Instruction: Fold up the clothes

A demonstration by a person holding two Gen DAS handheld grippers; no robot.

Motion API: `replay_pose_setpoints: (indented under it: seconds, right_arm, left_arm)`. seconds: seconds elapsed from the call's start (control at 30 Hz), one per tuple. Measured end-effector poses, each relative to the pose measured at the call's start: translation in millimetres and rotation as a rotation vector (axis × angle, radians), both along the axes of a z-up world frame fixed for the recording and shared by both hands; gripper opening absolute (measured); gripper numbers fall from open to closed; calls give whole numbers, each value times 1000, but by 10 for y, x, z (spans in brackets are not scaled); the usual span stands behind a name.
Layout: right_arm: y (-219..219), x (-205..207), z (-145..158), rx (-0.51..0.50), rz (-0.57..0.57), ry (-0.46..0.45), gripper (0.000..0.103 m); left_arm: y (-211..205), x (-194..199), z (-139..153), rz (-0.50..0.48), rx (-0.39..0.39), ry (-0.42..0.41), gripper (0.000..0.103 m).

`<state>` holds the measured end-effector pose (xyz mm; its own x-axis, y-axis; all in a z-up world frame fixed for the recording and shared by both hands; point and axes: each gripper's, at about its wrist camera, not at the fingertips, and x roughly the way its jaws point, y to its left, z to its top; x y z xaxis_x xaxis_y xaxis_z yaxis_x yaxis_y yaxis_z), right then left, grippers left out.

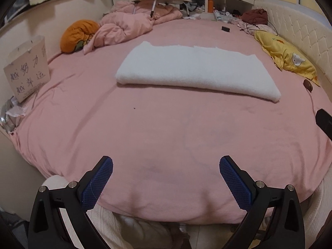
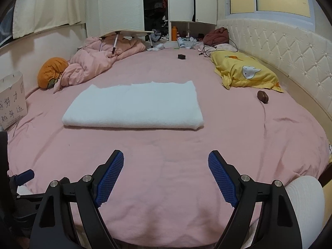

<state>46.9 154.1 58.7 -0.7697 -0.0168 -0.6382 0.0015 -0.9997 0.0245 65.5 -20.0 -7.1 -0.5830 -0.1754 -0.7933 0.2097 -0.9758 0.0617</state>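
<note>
A white fleecy cloth (image 1: 195, 68) lies folded into a long flat rectangle in the middle of the pink bed sheet (image 1: 166, 134); it also shows in the right wrist view (image 2: 134, 105). My left gripper (image 1: 166, 164) is open and empty, held above the near edge of the bed, well short of the cloth. My right gripper (image 2: 166, 159) is open and empty too, over the near part of the sheet (image 2: 166, 186). The left gripper's blue tip (image 2: 26, 175) shows at the left edge of the right wrist view.
A crumpled pink duvet (image 1: 124, 27) and an orange pillow (image 1: 76, 35) lie at the far left, a yellow pillow (image 1: 288, 58) by the padded headboard (image 2: 290, 58). A cardboard box (image 1: 27, 70) stands left. Small dark objects (image 2: 263, 96) (image 2: 181, 56) lie on the sheet.
</note>
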Motion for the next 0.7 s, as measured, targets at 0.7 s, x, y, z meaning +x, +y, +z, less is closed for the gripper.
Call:
replay_pose_setpoints:
  seconds: [0.7]
  right_arm:
    - [-4,-16,-37,-11,16,-8,84]
  left_arm:
    - [-1,-49,-53,-6,8,-21,103]
